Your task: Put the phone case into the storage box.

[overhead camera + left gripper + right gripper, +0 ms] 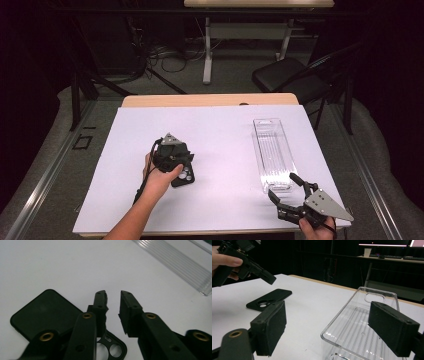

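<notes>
A black phone case (184,176) lies flat on the white table cover, its camera cut-outs toward the person. My left gripper (174,161) points down just over it, held in a hand. In the left gripper view the jaws (113,293) stand a narrow gap apart with nothing between them, and the case (42,312) lies to their lower left. A clear plastic tray (272,150) lies lengthwise at the right. My right gripper (282,185) sits at its near end, jaws wide open. In the right gripper view (327,305) the tray's near corner (362,322) lies between the pads, untouched.
The white cover (225,125) spans the wooden table, whose far edge (210,100) shows behind it. A black chair (285,75) and a desk's legs stand on the floor beyond. Bare cover lies between the case and the tray.
</notes>
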Action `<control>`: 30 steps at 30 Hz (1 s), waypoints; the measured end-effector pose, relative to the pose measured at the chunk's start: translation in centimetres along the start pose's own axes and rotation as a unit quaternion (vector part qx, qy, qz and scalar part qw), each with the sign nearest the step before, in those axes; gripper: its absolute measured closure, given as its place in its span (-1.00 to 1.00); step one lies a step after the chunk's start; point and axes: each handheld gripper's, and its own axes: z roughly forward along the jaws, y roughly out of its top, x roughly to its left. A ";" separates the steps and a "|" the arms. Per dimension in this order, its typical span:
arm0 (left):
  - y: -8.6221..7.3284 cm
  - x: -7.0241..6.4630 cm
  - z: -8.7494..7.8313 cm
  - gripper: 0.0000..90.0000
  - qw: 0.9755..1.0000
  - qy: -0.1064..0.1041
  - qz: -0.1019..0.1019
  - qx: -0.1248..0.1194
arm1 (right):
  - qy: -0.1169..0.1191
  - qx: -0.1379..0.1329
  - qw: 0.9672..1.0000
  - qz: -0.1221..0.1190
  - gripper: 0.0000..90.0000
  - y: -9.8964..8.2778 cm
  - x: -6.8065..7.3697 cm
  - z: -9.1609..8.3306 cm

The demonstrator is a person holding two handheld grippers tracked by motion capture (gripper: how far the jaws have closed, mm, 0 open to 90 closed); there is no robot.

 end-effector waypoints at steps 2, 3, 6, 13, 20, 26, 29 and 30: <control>-0.1 -0.1 0.6 0.83 1.000 -0.005 -0.005 0.012 | 0.001 0.000 1.000 -0.002 -0.68 0.0 0.0 0.0; -0.2 -0.1 0.9 0.87 1.000 -0.006 -0.004 0.018 | 0.001 0.001 1.000 -0.002 -0.68 0.0 0.0 0.0; -0.2 -0.2 1.6 0.97 0.999 -0.006 0.002 0.031 | 0.002 0.000 1.000 -0.001 -0.68 0.0 -0.1 0.0; -0.4 -0.5 3.3 1.00 0.998 0.004 0.002 0.055 | 0.001 0.001 1.000 -0.001 -0.68 -0.1 -0.1 0.0; -0.7 -0.3 4.7 1.00 0.997 0.014 -0.001 0.076 | 0.002 0.002 1.000 -0.002 -0.68 -0.1 -0.1 0.0; -1.1 0.0 5.6 1.00 0.996 0.018 -0.009 0.089 | 0.002 0.006 1.000 -0.002 -0.68 -0.2 -0.2 0.0; -1.1 0.0 5.7 1.00 0.996 0.023 -0.008 0.090 | 0.001 0.006 1.000 -0.001 -0.68 -0.2 -0.2 0.0; -1.2 0.0 5.8 1.00 0.996 0.024 -0.008 0.090 | 0.001 0.006 1.000 -0.002 -0.68 -0.2 -0.2 0.0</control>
